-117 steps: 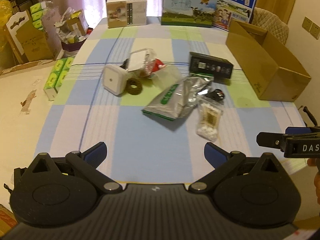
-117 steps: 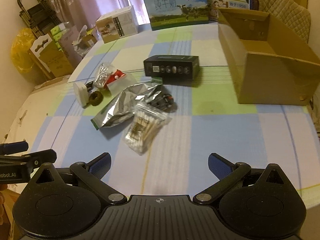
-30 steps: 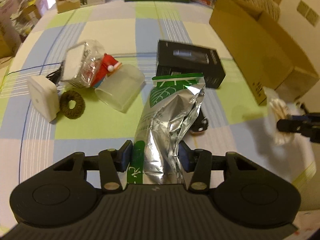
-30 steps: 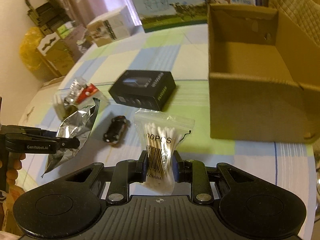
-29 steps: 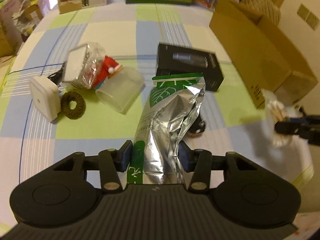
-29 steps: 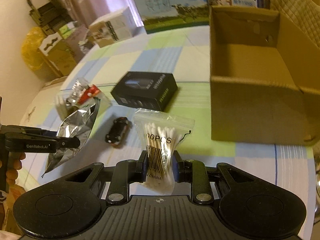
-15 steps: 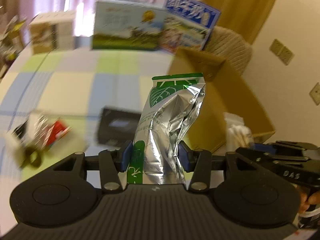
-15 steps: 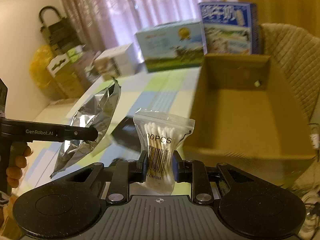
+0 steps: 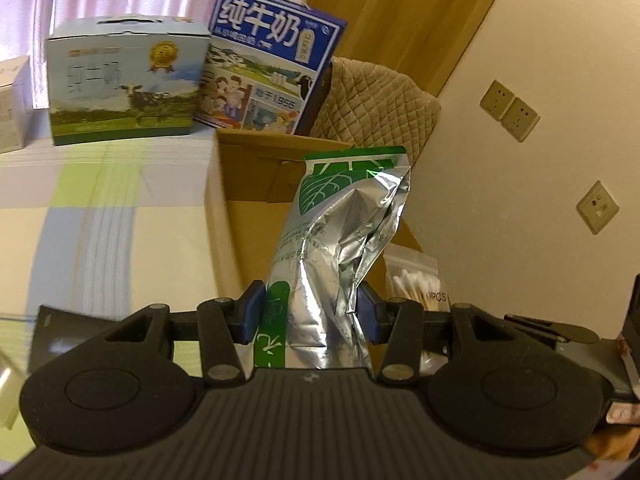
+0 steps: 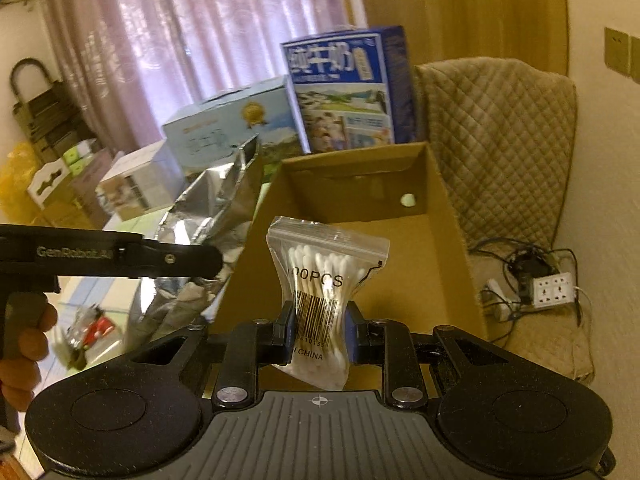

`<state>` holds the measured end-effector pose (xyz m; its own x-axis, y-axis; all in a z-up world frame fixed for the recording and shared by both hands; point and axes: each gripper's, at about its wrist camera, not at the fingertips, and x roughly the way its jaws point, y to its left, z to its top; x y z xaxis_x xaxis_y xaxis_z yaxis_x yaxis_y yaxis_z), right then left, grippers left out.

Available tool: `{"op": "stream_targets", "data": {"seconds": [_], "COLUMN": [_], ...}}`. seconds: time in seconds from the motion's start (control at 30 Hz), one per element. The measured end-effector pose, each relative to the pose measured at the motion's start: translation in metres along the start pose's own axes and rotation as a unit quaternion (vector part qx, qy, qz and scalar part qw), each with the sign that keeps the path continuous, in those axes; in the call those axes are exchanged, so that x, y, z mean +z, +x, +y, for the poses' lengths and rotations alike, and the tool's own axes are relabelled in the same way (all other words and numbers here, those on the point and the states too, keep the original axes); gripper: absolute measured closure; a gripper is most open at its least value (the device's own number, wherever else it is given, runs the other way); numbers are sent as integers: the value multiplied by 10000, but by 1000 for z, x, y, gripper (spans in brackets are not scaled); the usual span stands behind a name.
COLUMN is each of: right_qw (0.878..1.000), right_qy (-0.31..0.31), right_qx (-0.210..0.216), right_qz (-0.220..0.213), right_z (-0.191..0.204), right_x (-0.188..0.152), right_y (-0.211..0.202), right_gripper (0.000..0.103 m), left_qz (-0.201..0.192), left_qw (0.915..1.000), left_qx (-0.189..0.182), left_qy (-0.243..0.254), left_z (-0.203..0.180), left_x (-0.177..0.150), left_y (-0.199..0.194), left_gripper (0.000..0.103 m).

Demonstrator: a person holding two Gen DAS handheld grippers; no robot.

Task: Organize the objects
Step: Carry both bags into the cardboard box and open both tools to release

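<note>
My left gripper (image 9: 310,314) is shut on a crumpled silver foil pouch (image 9: 340,256) with a green leaf label, held upright in front of the open cardboard box (image 9: 248,184). My right gripper (image 10: 318,332) is shut on a clear zip bag of cotton swabs (image 10: 320,292), raised over the near edge of the same cardboard box (image 10: 440,256), whose brown inside shows beyond. The foil pouch (image 10: 208,216) and the left gripper's arm show at the left of the right wrist view. The swab bag (image 9: 416,284) peeks out to the right behind the pouch in the left wrist view.
Two milk cartons (image 9: 124,84) (image 9: 272,64) and a white box (image 10: 136,180) stand at the table's far edge. A quilted chair (image 10: 500,140) sits behind the box, with a power strip and cables (image 10: 548,284) on its seat. Small items (image 10: 92,328) lie on the checked cloth at left.
Both grippers rose and swung right toward the cardboard box, carrying the pouch and the swab bag. The table items have dropped out of the left wrist view.
</note>
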<state>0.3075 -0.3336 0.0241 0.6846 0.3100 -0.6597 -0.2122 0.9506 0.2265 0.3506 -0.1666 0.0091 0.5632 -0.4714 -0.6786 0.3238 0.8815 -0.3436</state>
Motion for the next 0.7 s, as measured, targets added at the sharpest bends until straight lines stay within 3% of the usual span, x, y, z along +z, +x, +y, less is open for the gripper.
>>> {"op": "stream_targets", "data": {"seconds": [0.33,0.37,0.4,0.43,0.63,0.7], "right_qw": [9989,9988,9987,9986,9974,9969], "right_qy": [130,127,126,132,196,181], "right_qx": [-210,-216,-221,-227,-310,-342], "right_qz": [387,415,440,468,623,687], "right_z": [-32,-34,-37,-39,-51,-52], "right_x": [9,9,9,9,8,7], "right_y": [34,37,40,42,52,53], "right_gripper": [82,82,82,82,82,82], "left_qz": [368,413,417,432,730,771], "left_qw": [9984,9980,9979,9978,9959,9959], "left_qx": [214,190,151,112,270,328], "left_qy": [-381,-444,-482,-490,-452,-345], "left_z": [-15,-14,-13,-14,-9,-8], "left_x": [14,14,14,15,11,10], "left_y": [62,66,71,76,100,103], "left_gripper": [64,74,92,96,90,84]}}
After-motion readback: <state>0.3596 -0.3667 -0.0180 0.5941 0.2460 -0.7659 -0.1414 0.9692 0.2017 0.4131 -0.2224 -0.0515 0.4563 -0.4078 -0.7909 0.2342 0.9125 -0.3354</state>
